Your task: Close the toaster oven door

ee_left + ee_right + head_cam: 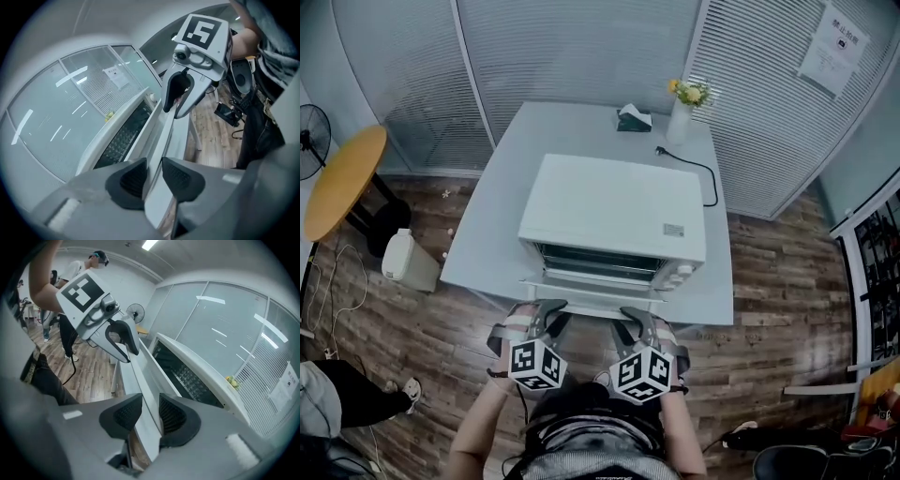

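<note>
Clamped jaws of left gripper (548,309) and right gripper (636,315) side by side on the open door (592,292) of the oven (619,202).

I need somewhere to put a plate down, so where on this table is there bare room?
Widest bare patch: the table left of the toaster oven, back to its far-left corner. The far-right corner is crowded with tissue box, vase and cord; the open door fills the front.

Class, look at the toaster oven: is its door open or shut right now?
Open. The door is folded down in front, and the rack inside shows. The left claw and right claw clamp its edge.
</note>
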